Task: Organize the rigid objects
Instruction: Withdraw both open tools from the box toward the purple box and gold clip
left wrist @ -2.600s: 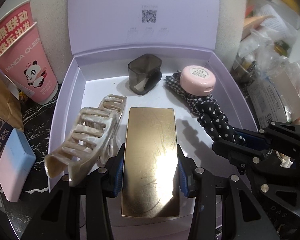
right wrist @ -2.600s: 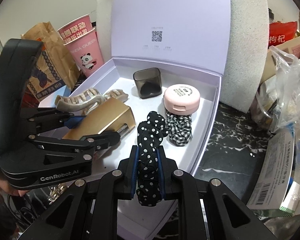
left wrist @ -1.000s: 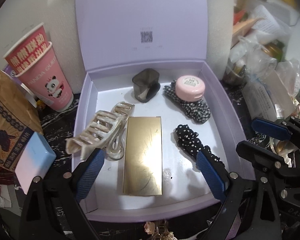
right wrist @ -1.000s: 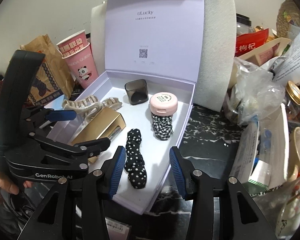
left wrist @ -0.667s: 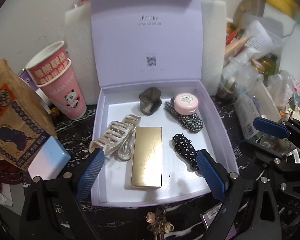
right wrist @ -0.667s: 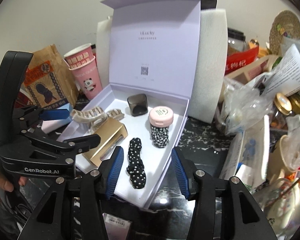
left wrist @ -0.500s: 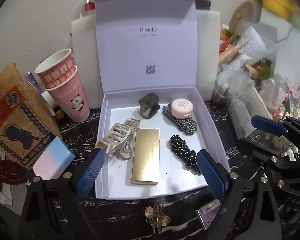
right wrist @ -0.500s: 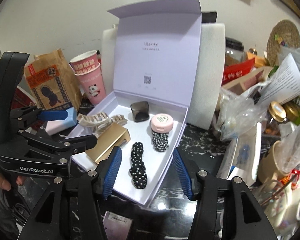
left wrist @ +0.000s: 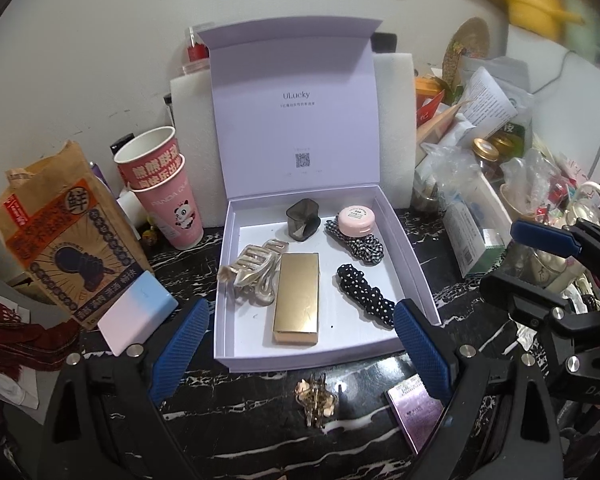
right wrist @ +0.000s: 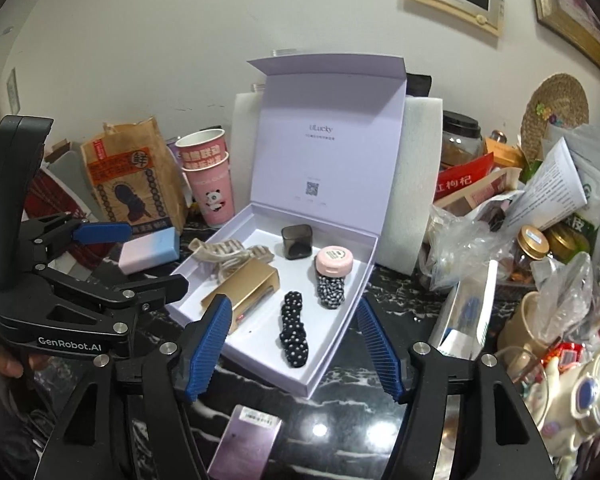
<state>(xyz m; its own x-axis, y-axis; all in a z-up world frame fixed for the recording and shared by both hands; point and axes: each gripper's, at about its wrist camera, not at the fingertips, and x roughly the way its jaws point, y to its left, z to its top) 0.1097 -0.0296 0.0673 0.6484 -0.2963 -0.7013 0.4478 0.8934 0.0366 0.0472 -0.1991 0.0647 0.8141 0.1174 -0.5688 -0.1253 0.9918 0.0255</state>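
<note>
Box [left wrist: 416, 276] looks packed, left gripper [left wrist: 300, 344] held wide and empty, right gripper [right wrist: 292, 344] opening on nothing, so the small clip [left wrist: 315, 399] at the worktop's front edge probably gets grabbed next.

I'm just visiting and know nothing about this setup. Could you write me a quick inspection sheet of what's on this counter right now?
Surface: black marble counter, crowded.
Job's things: open lilac box holding gold case, claw clip, dotted scrunchie, checked scrunchie under pink tin, dark cup.
Clutter: gold clips and purple card before the box; panda cups, paper bag, jars and packets right.
Tools: left tool open, empty; right tool opening, empty.
Cables: nothing seen.
Surroundings: white wall, framed pictures.
</note>
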